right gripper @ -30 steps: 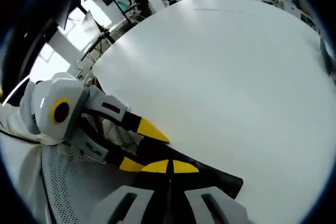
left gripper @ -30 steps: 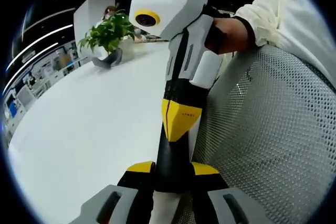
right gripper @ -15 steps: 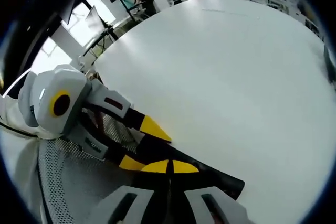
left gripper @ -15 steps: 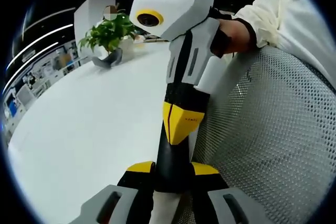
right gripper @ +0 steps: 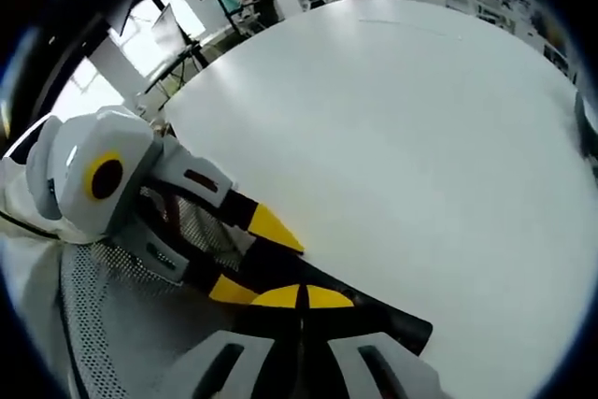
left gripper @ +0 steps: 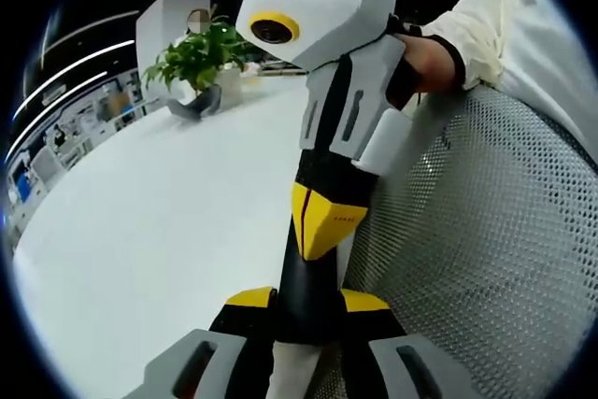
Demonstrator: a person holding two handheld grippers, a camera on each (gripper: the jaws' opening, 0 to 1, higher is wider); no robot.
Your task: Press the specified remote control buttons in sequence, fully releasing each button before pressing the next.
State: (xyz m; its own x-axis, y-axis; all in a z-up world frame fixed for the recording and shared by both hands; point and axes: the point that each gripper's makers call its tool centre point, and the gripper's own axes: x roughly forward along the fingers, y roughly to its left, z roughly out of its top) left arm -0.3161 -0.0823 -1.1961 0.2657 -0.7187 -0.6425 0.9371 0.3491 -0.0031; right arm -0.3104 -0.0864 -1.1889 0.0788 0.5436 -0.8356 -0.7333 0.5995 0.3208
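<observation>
Left gripper view, remote: the black remote (left gripper: 304, 277) stands up out of the left tongs (left gripper: 308, 301), clamped between their yellow pads. Its long axis runs away from the camera, above the white surface (left gripper: 159, 231).
Left gripper view, key relation: the right tongs (left gripper: 325, 221) come down along that axis. Their yellow tips are pressed together into one point that rests on the remote's face, just beyond the left pads. The right tongs are therefore the pressing tool and the left tongs the holder.
Left gripper view, buttons: hidden under the tip, so I cannot tell which one is met, or whether it is pushed in.
Left gripper view, surroundings: a hand (left gripper: 430, 49) grips the right tongs, a mesh chair back (left gripper: 486, 249) lies to the right, and a plant (left gripper: 192, 58) stands far off.
Left gripper view, change: against a second ago, the right tongs' body sits a little higher and further right, while the tip is at nearly the same spot.

Right gripper view, remote: the remote (right gripper: 392, 324) lies across the bottom and slants down to the right.
Right gripper view, key relation: the right tongs (right gripper: 301, 298), tips closed together, are touching its face. The left tongs (right gripper: 250, 259) reach in from the left, with one yellow pad on each long edge.
Right gripper view, change: the left tongs' body has slid slightly left, and the contact point has not shifted.
Judgement: the next release calls for a lift straight off the face.
</observation>
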